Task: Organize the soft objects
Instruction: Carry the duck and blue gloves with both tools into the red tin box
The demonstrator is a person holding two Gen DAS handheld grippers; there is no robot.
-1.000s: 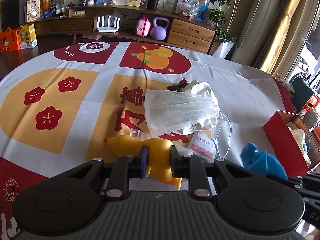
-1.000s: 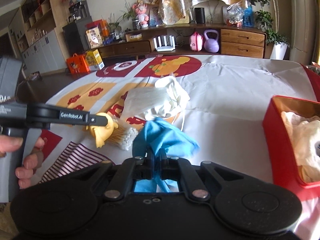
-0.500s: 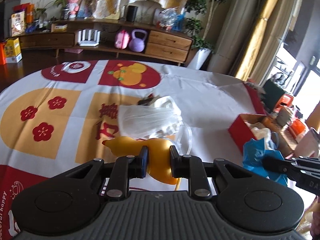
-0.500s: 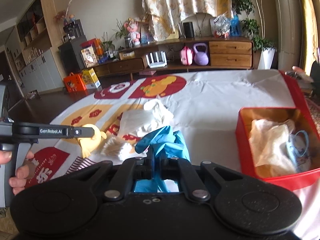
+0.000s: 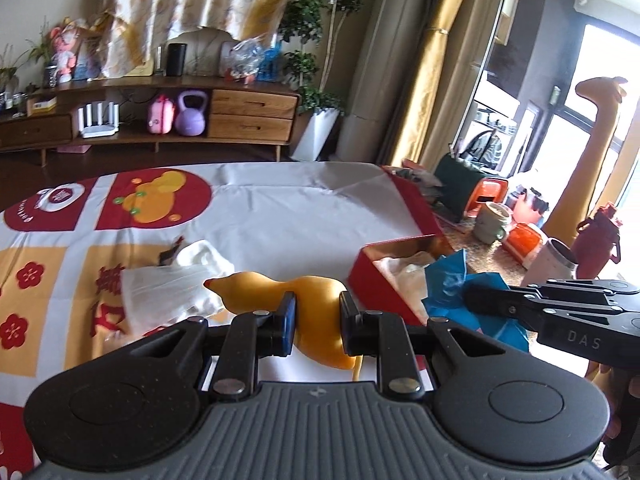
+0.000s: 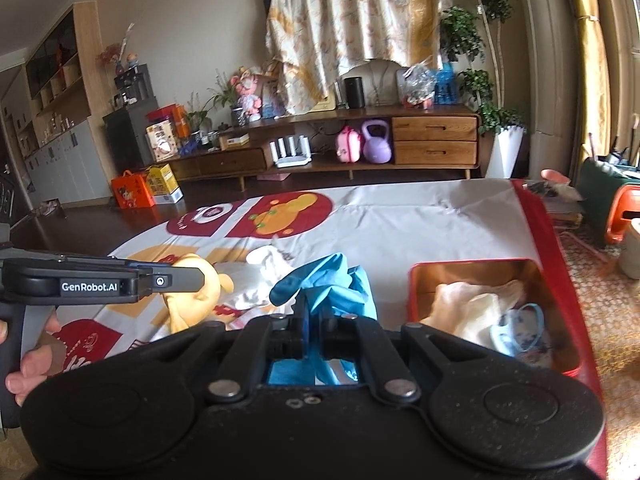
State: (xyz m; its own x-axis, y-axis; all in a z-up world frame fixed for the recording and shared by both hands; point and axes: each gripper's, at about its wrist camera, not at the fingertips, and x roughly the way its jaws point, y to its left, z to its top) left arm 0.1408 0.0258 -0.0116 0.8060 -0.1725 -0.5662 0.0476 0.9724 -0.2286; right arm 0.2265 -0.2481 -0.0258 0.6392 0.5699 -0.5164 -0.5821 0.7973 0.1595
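Note:
My left gripper [image 5: 317, 312] is shut on a yellow gourd-shaped soft toy [image 5: 256, 288], held clear above the table. The right wrist view shows that toy [image 6: 196, 300] at the left, in the left gripper [image 6: 188, 280]. My right gripper [image 6: 314, 320] is shut on a crumpled blue cloth [image 6: 332, 276], which hangs over its fingers. A red box [image 6: 416, 280] stands just right of it, holding a white cloth [image 6: 472, 304] and a blue-patterned piece [image 6: 520, 328]. In the left wrist view the blue cloth [image 5: 448, 280] hangs over the near edge of the red box [image 5: 372, 284].
A white mask and white cloths [image 5: 160, 292] lie in a pile on the red, yellow and white tablecloth [image 5: 280, 216]. The table's right edge [image 6: 536, 208] drops to a floor with stools and pots. A wooden sideboard [image 6: 432, 136] runs along the far wall.
Both grippers have risen and swung right towards the red box, each keeping its load. The yellow toy has come up off the table, and the box now sits closer in both views.

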